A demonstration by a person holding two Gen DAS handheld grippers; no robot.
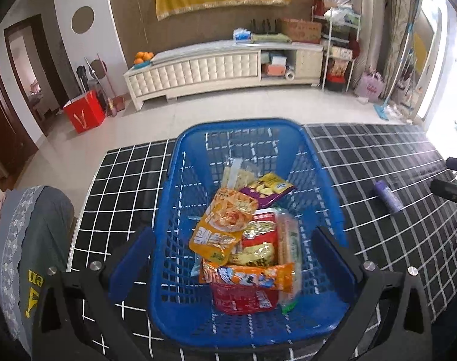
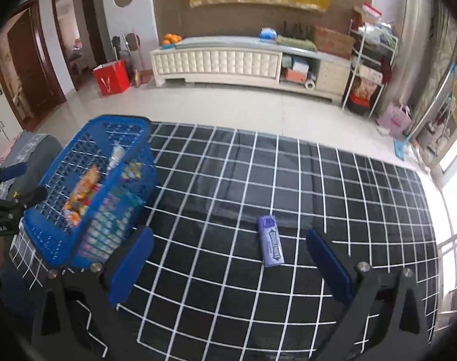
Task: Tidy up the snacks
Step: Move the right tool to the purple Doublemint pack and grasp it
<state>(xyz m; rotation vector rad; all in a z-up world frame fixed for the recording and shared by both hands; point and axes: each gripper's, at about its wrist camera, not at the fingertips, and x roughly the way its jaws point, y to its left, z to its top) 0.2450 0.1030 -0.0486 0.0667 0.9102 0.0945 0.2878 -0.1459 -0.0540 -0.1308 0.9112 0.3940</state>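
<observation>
**One snack left outside the basket**

Fingers of both grippers stand spread wide and hold nothing. The left gripper (image 1: 233, 255) hangs over the near end of the blue basket (image 1: 168, 210), its pads to either side of the heap of packets (image 1: 243, 240) inside without touching any that can be seen. The right gripper (image 2: 228, 261) hovers above the checked cloth (image 2: 348, 195), with the purple pack (image 2: 270, 240) lying flat between and just beyond its fingertips, apart from both pads.

Most of the sorting looks done: the orange, red, yellow and purple packets already sit piled in the basket. What remains, by the look of it, is the purple pack, alone on the cloth well to the right of the basket. It still has to be gripped and carried over.

Farther off stands the white cabinet (image 2: 222, 63) against the wall.
</observation>
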